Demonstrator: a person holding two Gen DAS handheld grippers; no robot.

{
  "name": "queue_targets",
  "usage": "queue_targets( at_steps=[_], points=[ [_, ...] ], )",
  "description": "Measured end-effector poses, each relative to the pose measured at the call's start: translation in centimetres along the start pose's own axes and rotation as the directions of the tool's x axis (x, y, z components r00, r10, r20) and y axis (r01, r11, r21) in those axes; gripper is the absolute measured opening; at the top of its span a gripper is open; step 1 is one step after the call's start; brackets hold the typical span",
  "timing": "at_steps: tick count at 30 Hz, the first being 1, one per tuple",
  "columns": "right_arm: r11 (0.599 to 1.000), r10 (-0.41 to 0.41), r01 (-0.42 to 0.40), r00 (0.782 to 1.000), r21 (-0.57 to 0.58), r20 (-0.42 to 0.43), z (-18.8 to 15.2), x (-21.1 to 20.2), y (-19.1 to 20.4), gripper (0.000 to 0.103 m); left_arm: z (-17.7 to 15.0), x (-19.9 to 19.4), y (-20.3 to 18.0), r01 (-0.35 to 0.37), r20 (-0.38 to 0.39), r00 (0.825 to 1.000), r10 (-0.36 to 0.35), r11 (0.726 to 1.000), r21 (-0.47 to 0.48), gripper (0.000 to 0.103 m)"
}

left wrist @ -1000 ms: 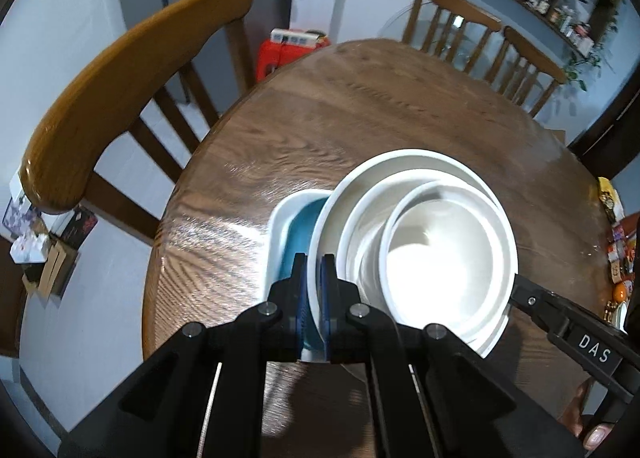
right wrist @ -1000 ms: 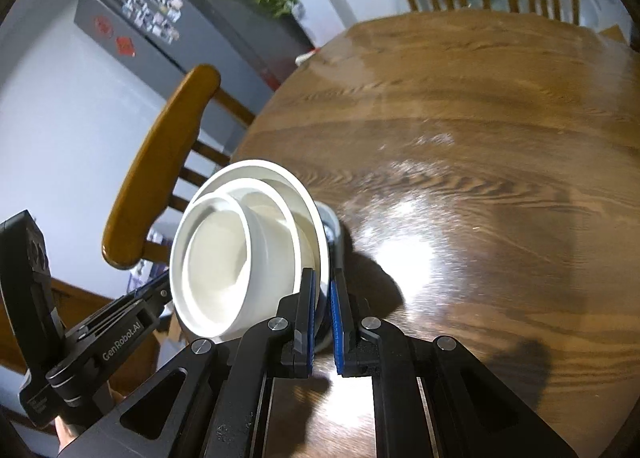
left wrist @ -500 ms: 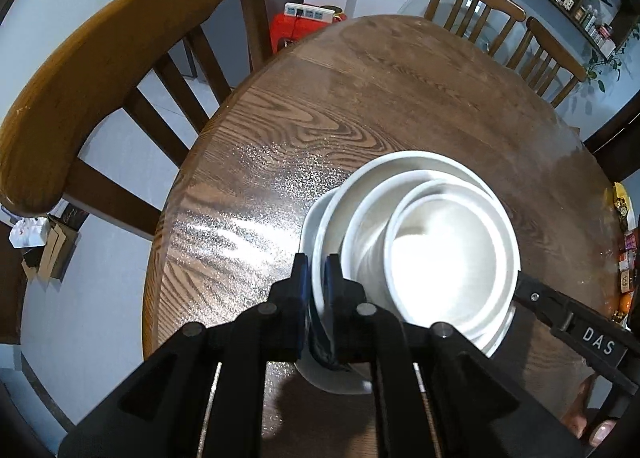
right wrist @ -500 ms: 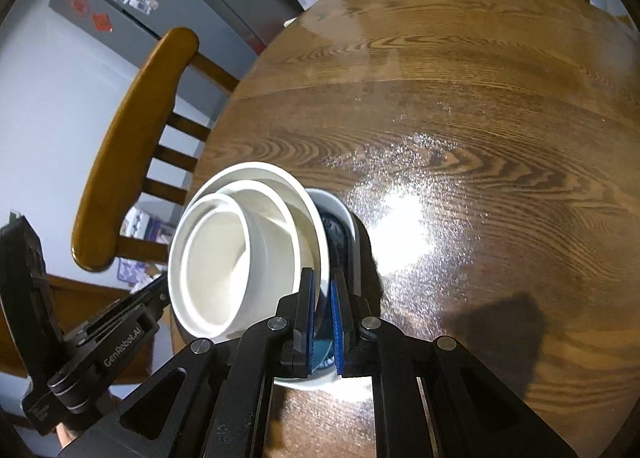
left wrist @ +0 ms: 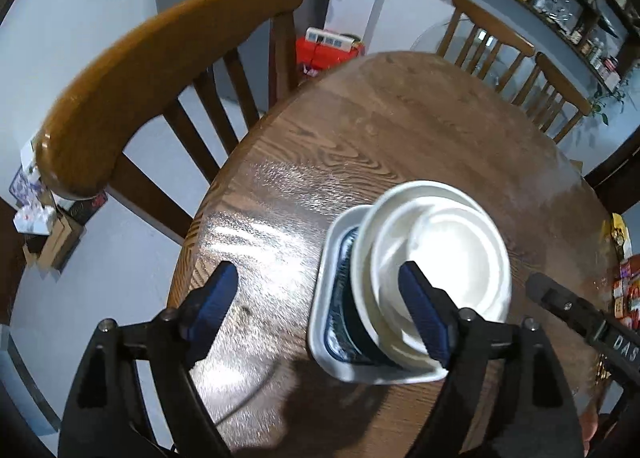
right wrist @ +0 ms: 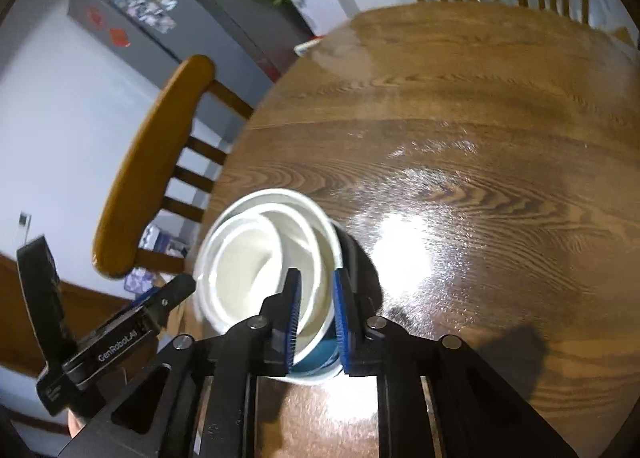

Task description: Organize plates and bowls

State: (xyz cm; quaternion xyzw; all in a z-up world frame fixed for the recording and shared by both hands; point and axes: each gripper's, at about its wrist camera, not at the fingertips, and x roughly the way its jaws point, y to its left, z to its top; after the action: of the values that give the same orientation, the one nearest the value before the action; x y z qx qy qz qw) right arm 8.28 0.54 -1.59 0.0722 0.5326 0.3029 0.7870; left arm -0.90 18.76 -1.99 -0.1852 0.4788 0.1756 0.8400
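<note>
The left hand-held gripper [left wrist: 320, 304] is opening, fingers spread wide and gripping nothing. The right hand-held gripper [right wrist: 316, 318] is opening around the rim of nested white bowls [left wrist: 440, 258], which sit in a square dish [left wrist: 320, 322] on the round wooden bench [left wrist: 400, 130].

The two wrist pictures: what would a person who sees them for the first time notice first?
First, the stack of round white bowls, nested inside each other and resting in a white rectangular dish with a dark blue inside, near the close edge of the round brown wooden table. Next, the left tool, its blue-padded jaws opening wide beside the stack, and the right tool, its jaws opening around the bowls' rim.
</note>
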Motion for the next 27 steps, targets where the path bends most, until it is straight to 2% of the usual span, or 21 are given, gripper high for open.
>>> queue_targets(
  at_steps=[2,3,4,5,10,14,19,22,27],
  points=[
    [0.997,-0.011,0.012,1.0,-0.071,0.006,-0.7,-0.8,1.0,0.04,-0.7,-1.1,-0.8,0.0,0.018,1.0,-0.001,1.0,0.026,0.088],
    [0.994,-0.014,0.015,1.0,-0.108,0.012,-1.1,-1.3,1.4,0.045,-1.0,-1.6,-1.2,-0.006,0.027,1.0,0.005,0.999,0.04,0.09],
    [0.989,-0.02,0.022,1.0,-0.144,0.019,-1.5,-1.8,1.7,0.053,-1.4,-2.1,-1.5,-0.015,0.037,0.999,0.013,0.998,0.054,0.098],
    [0.98,-0.035,0.04,0.999,-0.193,0.029,-2.2,-2.4,2.1,0.057,-2.1,-2.7,-2.0,-0.029,0.048,0.999,0.025,0.997,0.074,0.101],
    [0.949,-0.056,0.068,0.997,-0.309,0.046,-4.3,-4.6,1.8,0.069,-3.7,-4.1,-2.6,-0.068,0.067,0.996,0.062,0.993,0.093,0.102],
    [0.927,-0.082,0.098,0.995,-0.363,0.059,-5.6,-5.6,1.1,0.071,-4.9,-5.5,-3.1,-0.1,0.093,0.992,0.091,0.99,0.099,0.102],
    [0.899,-0.047,0.067,0.997,-0.433,0.058,-7.2,-6.6,1.2,0.082,-6.2,-7.2,-4.2,-0.136,0.137,0.984,0.118,0.982,0.13,0.102],
    [0.877,-0.033,0.063,0.997,-0.476,0.073,-7.8,-7.0,1.7,0.09,-6.6,-7.6,-4.4,-0.121,0.139,0.985,0.104,0.985,0.12,0.102],
    [0.851,-0.009,0.049,0.997,-0.523,0.078,-8.2,-6.9,2.4,0.091,-7.2,-7.6,-4.8,-0.118,0.14,0.985,0.102,0.986,0.115,0.102]
  ],
)
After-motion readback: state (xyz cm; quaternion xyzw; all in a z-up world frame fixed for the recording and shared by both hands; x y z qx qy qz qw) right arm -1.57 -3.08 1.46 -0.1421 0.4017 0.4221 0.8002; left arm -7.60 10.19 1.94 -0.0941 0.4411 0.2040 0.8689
